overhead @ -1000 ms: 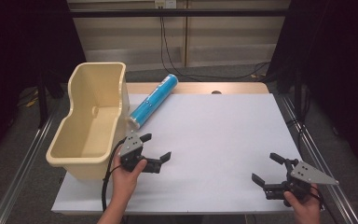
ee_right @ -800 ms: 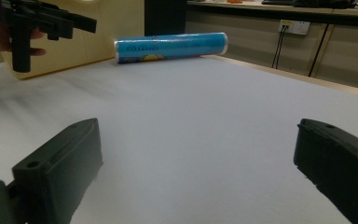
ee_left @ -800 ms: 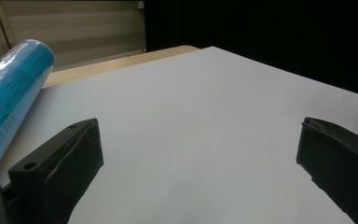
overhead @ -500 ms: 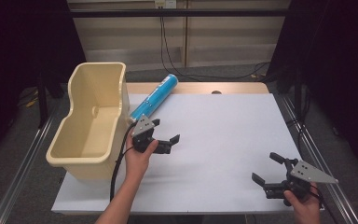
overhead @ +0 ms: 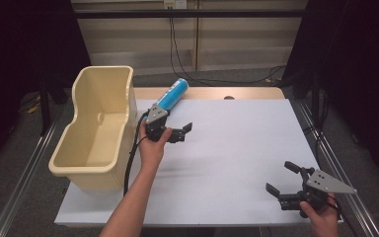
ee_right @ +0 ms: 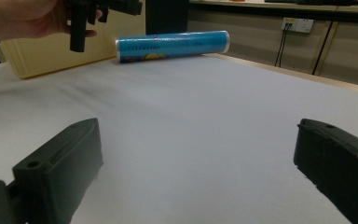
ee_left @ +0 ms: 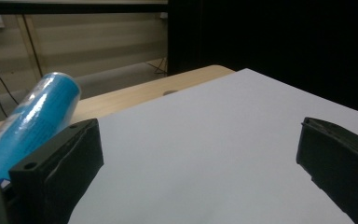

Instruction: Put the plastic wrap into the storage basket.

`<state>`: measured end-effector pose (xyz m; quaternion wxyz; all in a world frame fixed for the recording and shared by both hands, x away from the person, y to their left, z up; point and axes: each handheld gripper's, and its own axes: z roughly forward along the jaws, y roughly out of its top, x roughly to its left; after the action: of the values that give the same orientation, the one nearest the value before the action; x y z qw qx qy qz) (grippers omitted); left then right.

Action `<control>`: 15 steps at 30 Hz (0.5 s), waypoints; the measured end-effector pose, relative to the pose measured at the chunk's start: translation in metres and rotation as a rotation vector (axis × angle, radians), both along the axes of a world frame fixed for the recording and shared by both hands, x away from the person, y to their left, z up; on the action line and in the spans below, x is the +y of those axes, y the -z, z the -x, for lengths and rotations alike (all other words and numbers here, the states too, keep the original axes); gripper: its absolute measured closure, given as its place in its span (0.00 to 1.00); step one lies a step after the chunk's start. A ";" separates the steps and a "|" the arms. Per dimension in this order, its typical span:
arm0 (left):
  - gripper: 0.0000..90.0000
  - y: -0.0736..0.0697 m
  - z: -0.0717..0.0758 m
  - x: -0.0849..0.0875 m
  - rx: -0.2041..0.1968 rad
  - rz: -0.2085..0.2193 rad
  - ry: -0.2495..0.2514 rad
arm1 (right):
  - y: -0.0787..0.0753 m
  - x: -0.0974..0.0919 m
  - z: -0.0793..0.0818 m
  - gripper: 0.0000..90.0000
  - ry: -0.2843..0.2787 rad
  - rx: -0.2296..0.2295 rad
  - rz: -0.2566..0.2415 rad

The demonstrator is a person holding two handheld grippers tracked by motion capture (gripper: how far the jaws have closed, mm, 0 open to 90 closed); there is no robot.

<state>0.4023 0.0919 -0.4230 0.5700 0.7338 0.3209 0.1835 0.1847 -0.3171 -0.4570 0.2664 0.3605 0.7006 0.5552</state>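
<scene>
**Both pairs of jaws spread apart, gripping nothing, over a white desk**

Jaws on the left gripper (overhead: 175, 131) stand wide apart with bare white surface between them. A person's left hand (overhead: 152, 143) holds this gripper above the white-topped desk (overhead: 237, 148), just beside the near end of a long blue cylindrical tube with a glossy printed wrapper (overhead: 172, 95). In the left gripper view the blue tube (ee_left: 25, 119) lies just past one black jaw; whether they touch cannot be told.

The blue tube lies on its side at the far edge of the desk, slanting away from the person, its near end close to a tall cream plastic bin (overhead: 96, 128). The bin stands at the desk's left edge, to the left of the tube, open at the top.

The right gripper (overhead: 288, 185) is well away from the tube, at the desk's near right corner, held in the person's right hand (overhead: 321, 217). Its jaws are also spread wide with nothing between them. In the right gripper view the tube (ee_right: 172, 45) lies across the far side of the desk, with the cream bin (ee_right: 51, 46) behind it.
</scene>
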 end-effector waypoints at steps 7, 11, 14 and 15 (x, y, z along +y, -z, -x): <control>0.00 -0.002 -0.026 -0.007 0.020 -0.019 -0.038 | 0.000 -0.001 0.001 0.01 -0.004 0.001 0.006; 0.00 0.001 -0.044 -0.006 0.030 -0.022 -0.090 | 0.000 -0.002 0.001 0.01 0.001 -0.003 0.001; 0.00 0.002 -0.051 -0.005 0.034 -0.032 -0.105 | 0.001 -0.002 0.002 0.01 0.000 0.002 -0.002; 0.00 0.002 -0.054 -0.003 0.034 -0.038 -0.110 | 0.001 -0.002 0.002 0.01 -0.001 0.002 -0.004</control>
<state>0.4564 0.0884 -0.4248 0.5393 0.7288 0.3670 0.2080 0.1830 -0.3195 -0.4582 0.2648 0.3610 0.7001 0.5563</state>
